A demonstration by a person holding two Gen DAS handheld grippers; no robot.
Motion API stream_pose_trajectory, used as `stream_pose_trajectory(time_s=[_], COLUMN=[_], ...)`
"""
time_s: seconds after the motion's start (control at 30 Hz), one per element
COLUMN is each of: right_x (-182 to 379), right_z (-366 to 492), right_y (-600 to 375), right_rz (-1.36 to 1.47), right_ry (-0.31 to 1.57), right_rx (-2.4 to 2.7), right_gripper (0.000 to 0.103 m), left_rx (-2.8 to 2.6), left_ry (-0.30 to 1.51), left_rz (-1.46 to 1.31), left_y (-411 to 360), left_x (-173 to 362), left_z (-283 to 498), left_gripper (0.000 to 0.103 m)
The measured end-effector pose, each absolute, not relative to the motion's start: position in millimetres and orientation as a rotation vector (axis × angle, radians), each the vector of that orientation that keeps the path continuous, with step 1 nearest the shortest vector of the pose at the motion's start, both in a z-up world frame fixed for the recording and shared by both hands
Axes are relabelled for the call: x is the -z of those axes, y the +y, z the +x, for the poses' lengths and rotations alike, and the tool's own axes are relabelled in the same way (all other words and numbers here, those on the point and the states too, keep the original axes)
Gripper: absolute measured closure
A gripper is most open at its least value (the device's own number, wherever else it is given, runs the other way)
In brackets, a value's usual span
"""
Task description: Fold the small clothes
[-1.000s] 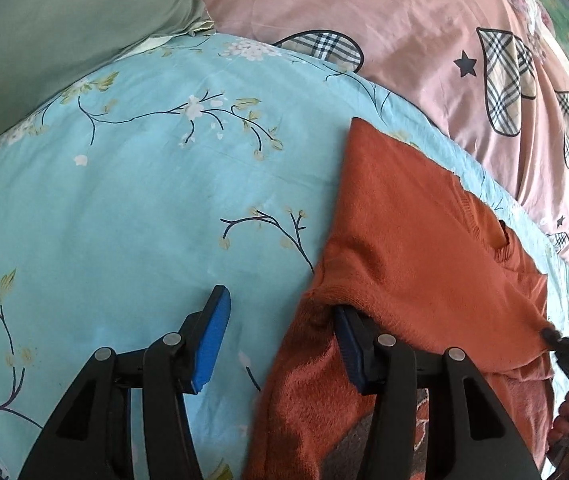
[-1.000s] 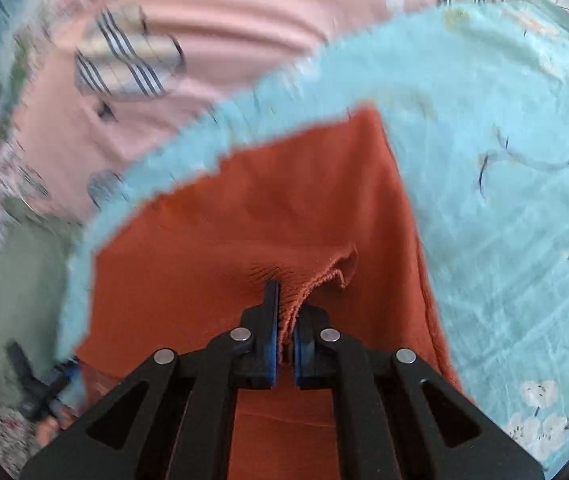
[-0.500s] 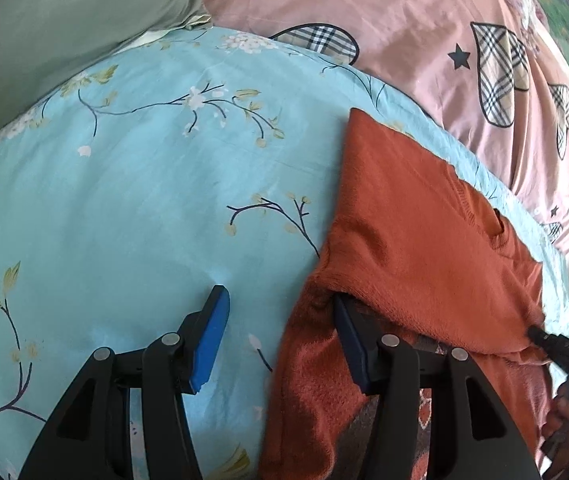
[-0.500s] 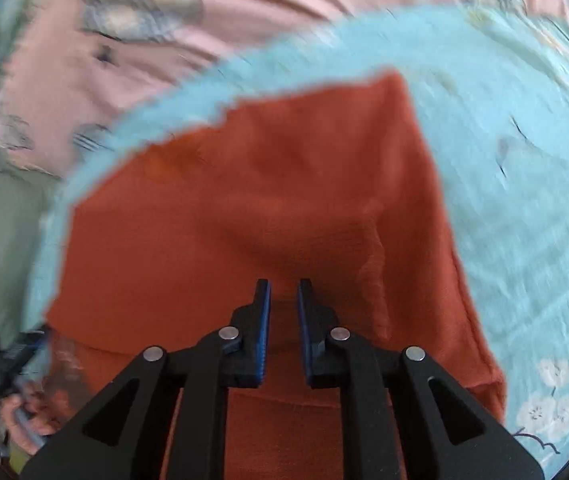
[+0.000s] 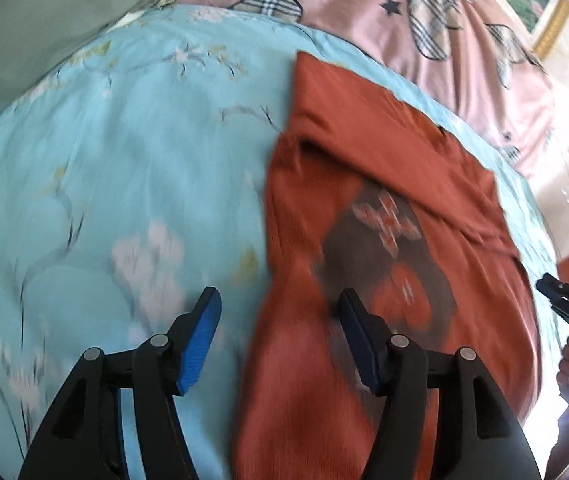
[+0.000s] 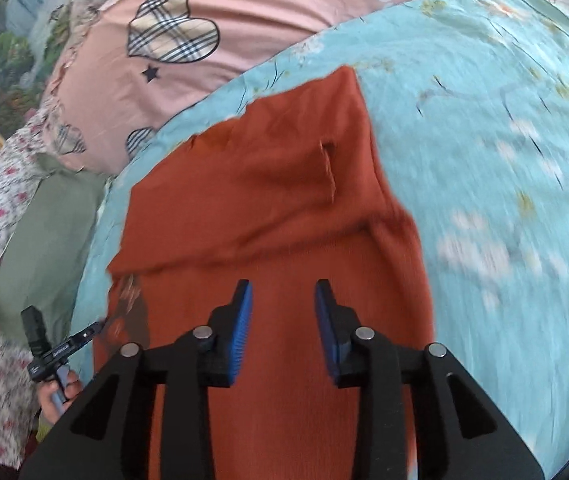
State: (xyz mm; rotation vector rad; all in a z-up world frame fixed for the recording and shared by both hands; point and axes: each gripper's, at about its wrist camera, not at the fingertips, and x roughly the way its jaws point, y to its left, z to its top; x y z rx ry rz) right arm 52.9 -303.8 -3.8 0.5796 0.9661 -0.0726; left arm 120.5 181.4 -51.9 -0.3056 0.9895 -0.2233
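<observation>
1. A bed fills both views, spread with a light blue floral sheet (image 5: 116, 168); a pink quilt (image 6: 268, 4) with plaid hearts lies at the far edge and a green pillow (image 5: 40, 28) at 10 o'clock in the left view.
2. Nearest, the left tongs (image 5: 278, 334) stand wide open and hold nothing. One pad is over the bare sheet, the other over the garment's left border. A second ago that pad was tucked under the folded flap; now it is clear of it.
3. The right tongs (image 6: 282, 326) are also open and empty above the lower cloth. A second ago they pinched a bunched edge of the knit.
4. Beyond them the orange sweater (image 6: 284, 184) lies flat at the centre of the bed. Its far part is doubled over toward the near part, the fold edge running across from 9 to 3 o'clock.
5. In the left view a dark patterned patch (image 5: 388, 252) shows below the flap.
6. Both releases suggest this fold is laid down; a further fold probably remains.
</observation>
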Motion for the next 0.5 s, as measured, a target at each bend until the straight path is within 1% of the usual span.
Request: stream_pose_trajectory(time_s=[0.2, 0.33, 0.5], right_x=[-2, 0, 16], right_z=[-31, -80, -128], right_y=[-297, -298, -291], right_rz=[0.627, 0.674, 0.739], right_ry=[0.982, 1.011, 1.045], right_rx=[0.046, 0.038, -0.012], right_gripper=[0.065, 0.056, 0.055], left_rx=[0.339, 0.453, 0.538], left_ry=[1.050, 1.070, 1.065], left_rz=[-0.362, -0.385, -0.465], left_y=[183, 181, 190], left_x=[57, 62, 65], left_z=[64, 34, 13], left_gripper=[0.041, 0.042, 0.044])
